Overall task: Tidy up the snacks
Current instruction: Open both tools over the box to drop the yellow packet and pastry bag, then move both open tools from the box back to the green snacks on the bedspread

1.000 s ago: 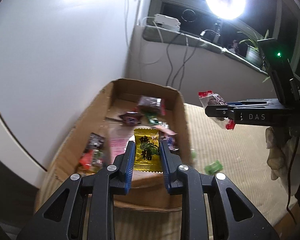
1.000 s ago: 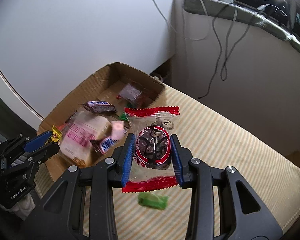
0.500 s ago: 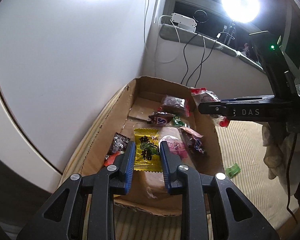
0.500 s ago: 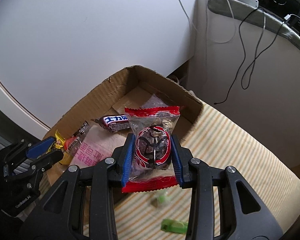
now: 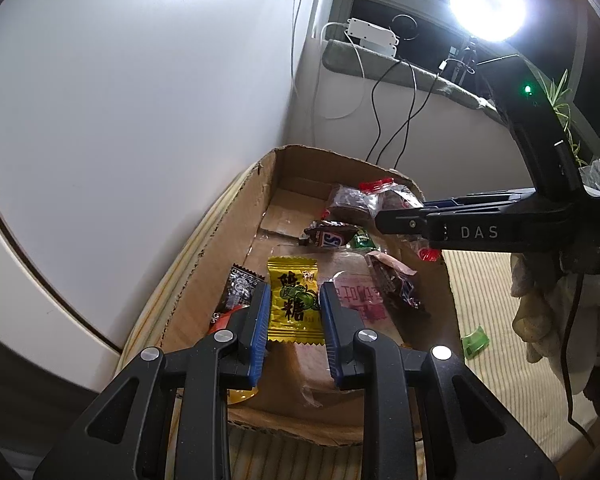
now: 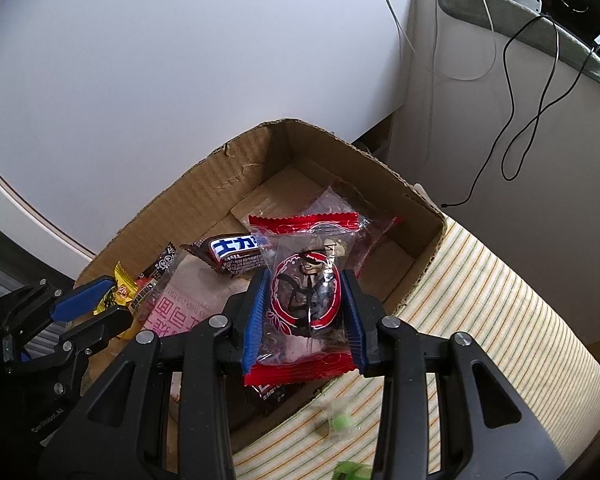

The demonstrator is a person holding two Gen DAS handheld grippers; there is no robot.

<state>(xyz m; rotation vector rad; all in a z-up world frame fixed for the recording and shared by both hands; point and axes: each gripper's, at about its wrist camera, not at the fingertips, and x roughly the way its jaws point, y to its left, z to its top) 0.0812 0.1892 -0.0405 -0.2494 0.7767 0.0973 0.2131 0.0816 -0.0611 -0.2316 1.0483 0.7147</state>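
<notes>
Blue ribbed fingers [image 5: 260, 320] around crinkly yellow wrapper [image 5: 294, 300]

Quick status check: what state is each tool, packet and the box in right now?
Left tool: shut on the yellow candy.
Right tool: shut on the red-edged packet.
Cardboard box: open-topped, snacks inside.
Chocolate bar: lying in the box.
Green wrapper: lying outside the box.
</notes>
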